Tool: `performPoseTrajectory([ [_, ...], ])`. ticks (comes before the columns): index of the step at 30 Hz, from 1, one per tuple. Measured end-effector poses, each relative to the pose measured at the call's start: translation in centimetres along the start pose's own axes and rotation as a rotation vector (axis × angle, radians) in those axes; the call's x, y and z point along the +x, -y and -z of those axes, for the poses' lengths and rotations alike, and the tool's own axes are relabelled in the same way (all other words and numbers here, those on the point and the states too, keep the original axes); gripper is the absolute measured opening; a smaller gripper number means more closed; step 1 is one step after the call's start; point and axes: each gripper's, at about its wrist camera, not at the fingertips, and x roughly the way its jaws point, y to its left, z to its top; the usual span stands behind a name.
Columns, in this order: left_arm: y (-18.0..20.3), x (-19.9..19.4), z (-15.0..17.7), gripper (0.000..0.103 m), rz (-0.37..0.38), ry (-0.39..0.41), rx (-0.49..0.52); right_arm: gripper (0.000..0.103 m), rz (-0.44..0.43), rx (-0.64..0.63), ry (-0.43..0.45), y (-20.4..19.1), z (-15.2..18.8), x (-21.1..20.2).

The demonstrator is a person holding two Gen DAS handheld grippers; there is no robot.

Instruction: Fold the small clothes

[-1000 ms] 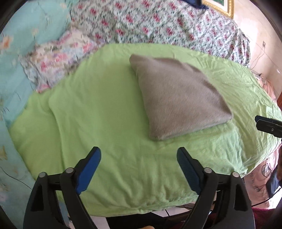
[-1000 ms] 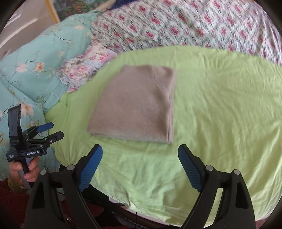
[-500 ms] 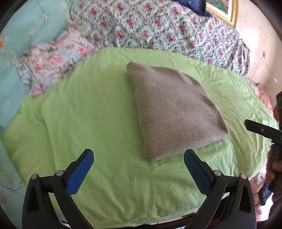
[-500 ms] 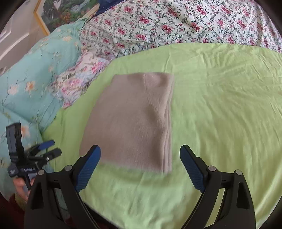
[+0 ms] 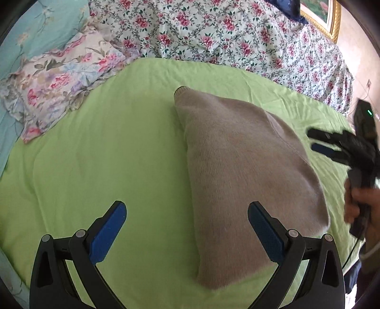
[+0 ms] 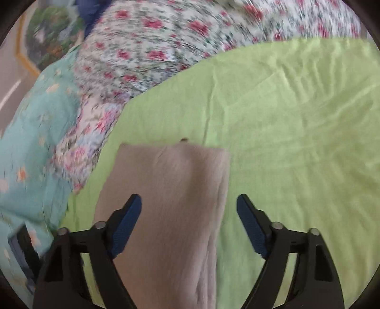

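A folded grey-beige knit garment [image 5: 239, 166] lies flat on a green sheet [image 5: 106, 147]. My left gripper [image 5: 187, 228] hovers wide open over the garment's near left edge, nothing between its blue pads. In the right wrist view the same garment [image 6: 171, 202] lies under my right gripper [image 6: 190, 223], whose jaws are closing above its right folded edge; the pads do not press on the cloth. The right gripper [image 5: 318, 142] also shows at the right edge of the left wrist view, held by a hand [image 5: 356, 202].
A floral bedspread [image 5: 225, 35] covers the far side. A flowered pillow [image 5: 61, 76] and a turquoise quilt [image 6: 28, 147] lie to the left. A gold-framed picture [image 5: 325, 16] hangs at the back right. Part of the left gripper's body [image 6: 21, 247] shows low left.
Both grippers have come in close over the garment, which now fills more of each view. The right gripper's jaws have narrowed and its view has rolled and blurred.
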Motion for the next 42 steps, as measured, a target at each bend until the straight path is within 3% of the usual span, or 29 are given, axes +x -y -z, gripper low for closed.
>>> performPoseTrajectory([
  [1, 0.1, 0.3, -0.1, 0.102, 0.001, -0.002, 0.002, 0.035, -0.006, 0.022, -0.018, 0.5, -0.5, 1.1],
  [2, 0.2, 0.8, -0.4, 0.102, 0.0, -0.005, 0.003, 0.012, -0.005, 0.032, -0.047, 0.8, -0.8, 2.2],
  [7, 0.5, 2.6, -0.8, 0.102, -0.012, -0.035, 0.001, 0.009, 0.069, -0.049, 0.051, -0.5, -0.8, 0.4],
  [9, 0.4, 3.1, -0.8, 0.102, -0.014, -0.04, 0.003, 0.009, 0.119, -0.068, 0.017, -0.2, -0.5, 1.5],
  [11, 0.3, 3.6, -0.7, 0.102, -0.001, -0.051, -0.005, 0.014, 0.151, -0.063, -0.027, 0.1, -0.2, 2.4],
  [15, 0.6, 3.1, -0.7, 0.102, -0.014, -0.042, 0.011, 0.038, 0.21, -0.079, 0.032, -0.9, 0.4, -0.4],
  [19, 0.6, 2.3, -0.1, 0.102, -0.022, -0.038, 0.014, 0.06, 0.166, -0.11, 0.068, -2.6, 2.8, -4.5],
  [27, 0.4, 0.9, 2.3, 0.102, -0.031, -0.042, 0.026, 0.073, 0.118, -0.12, 0.034, -4.2, 9.7, -8.2],
  [31, 0.3, 0.0, 3.9, 0.102, -0.037, -0.05, 0.05, 0.087, 0.126, -0.164, 0.003, -4.9, 12.6, -9.1],
  [42, 0.9, -5.0, 7.4, 0.102, -0.071, 0.003, 0.129, 0.096, 0.157, -0.303, -0.056, -7.2, 18.2, -11.7],
])
